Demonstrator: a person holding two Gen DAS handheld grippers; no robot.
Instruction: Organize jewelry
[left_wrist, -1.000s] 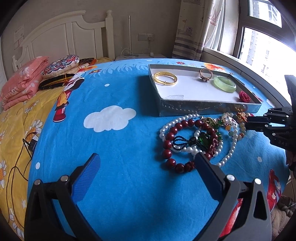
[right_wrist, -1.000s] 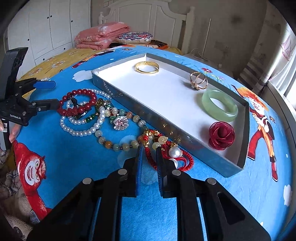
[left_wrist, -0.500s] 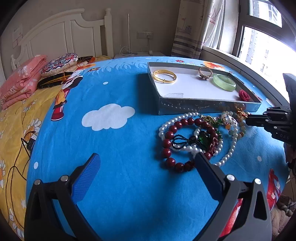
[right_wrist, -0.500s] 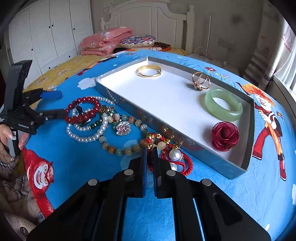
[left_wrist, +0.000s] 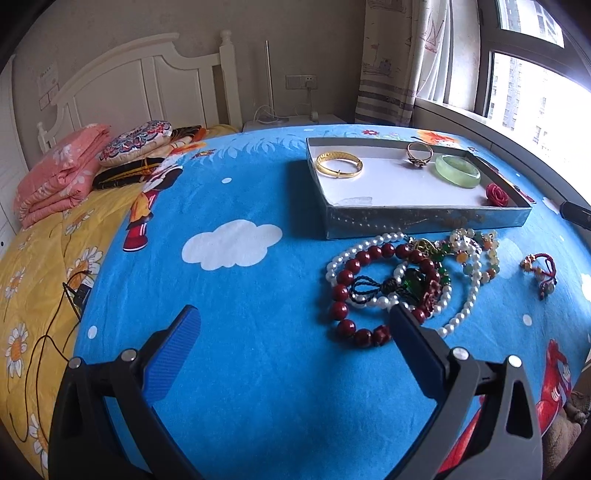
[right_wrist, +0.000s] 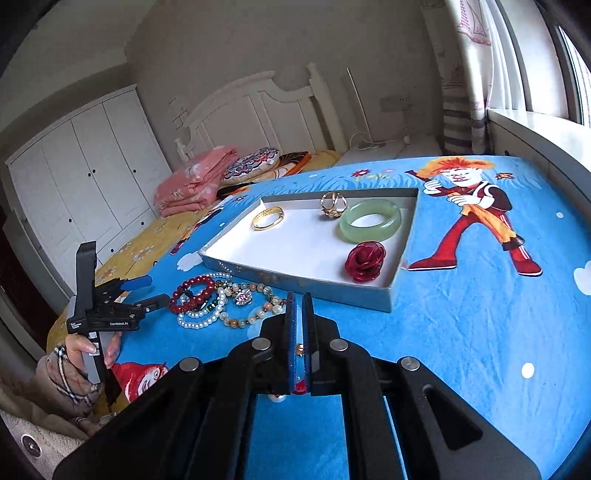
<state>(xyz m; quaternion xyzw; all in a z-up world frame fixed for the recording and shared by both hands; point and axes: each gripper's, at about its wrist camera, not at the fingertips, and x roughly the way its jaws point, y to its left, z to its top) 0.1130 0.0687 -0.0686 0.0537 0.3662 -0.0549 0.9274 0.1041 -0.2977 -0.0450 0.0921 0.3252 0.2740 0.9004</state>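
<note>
In the left wrist view the left gripper (left_wrist: 295, 343) hovers with its jaws wide and empty, short of the tangle of bead strings (left_wrist: 388, 280) that lies on the blue bedspread (left_wrist: 229, 369) just outside the tray's (left_wrist: 424, 221) near wall. The red cord bracelet (left_wrist: 539, 271) shows well to the right of that tangle, apart from it; whether it hangs clear of the bedspread I cannot tell. In the right wrist view the right gripper (right_wrist: 300, 299) is clamped tight on the bracelet, red cord and a gold bead showing between its pads. The tray lies straight ahead of it, long axis crosswise, with bare white floor left of the red rose ornament (right_wrist: 365, 262) and nearer than the jade bangle (right_wrist: 370, 220). The right hand is plainly the nearer one. A second ago the bracelet lay against the tray's near wall, touching the tangle, with the jaws slightly apart around it; now they are closed and it is drawn away.
</note>
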